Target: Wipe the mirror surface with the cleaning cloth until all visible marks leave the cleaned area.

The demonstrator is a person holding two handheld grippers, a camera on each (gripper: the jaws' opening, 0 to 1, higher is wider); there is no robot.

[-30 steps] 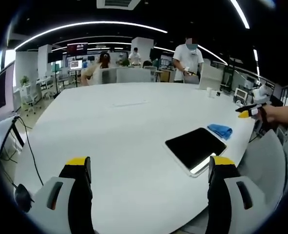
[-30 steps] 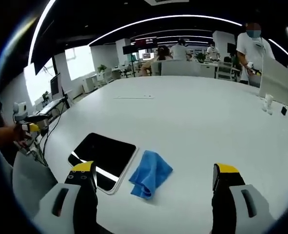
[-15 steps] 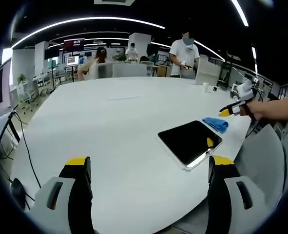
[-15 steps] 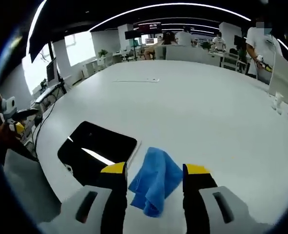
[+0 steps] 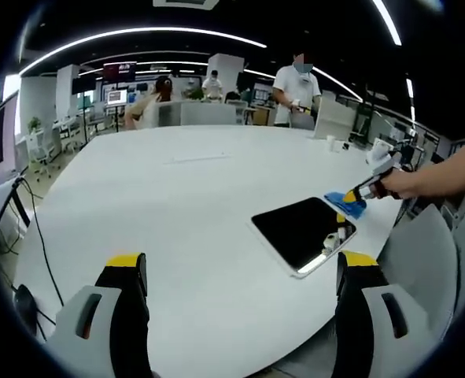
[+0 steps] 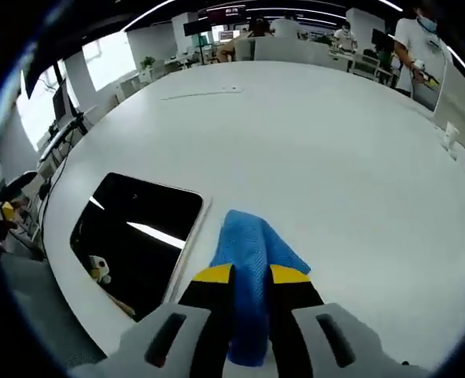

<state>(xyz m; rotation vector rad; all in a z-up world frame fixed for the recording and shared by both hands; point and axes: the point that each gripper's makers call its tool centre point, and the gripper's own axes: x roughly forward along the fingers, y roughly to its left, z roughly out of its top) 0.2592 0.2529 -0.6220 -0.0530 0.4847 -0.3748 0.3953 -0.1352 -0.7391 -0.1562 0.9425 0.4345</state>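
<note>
In the right gripper view, the blue cleaning cloth (image 6: 252, 260) is being pinched between the two yellow-tipped jaws of the right gripper (image 6: 252, 276), which are closed tightly on its near part. The cloth is lying on the white table (image 6: 334, 157), just beside the right edge of the mirror (image 6: 134, 236); whether it is touching the mirror frame cannot be told. The mirror is lying flat near the table edge, with its dark surface facing up, and bright light strips are being reflected in it. A small yellow and white reflection is being shown near its lower corner.

In the left gripper view, the left gripper (image 5: 240, 268) is being held wide open above the near part of the table (image 5: 177, 197), with nothing between its jaws. The mirror (image 5: 301, 230) is being seen to the right, well apart from these jaws. At its far corner, the cloth (image 5: 345, 203) is being gripped by the right gripper (image 5: 350, 194), which is being held by a person's hand (image 5: 389, 183) coming in from the right side.

In the background, a person in a white shirt (image 5: 295, 87) is standing behind the table, and other people are being seen farther back in the office.
</note>
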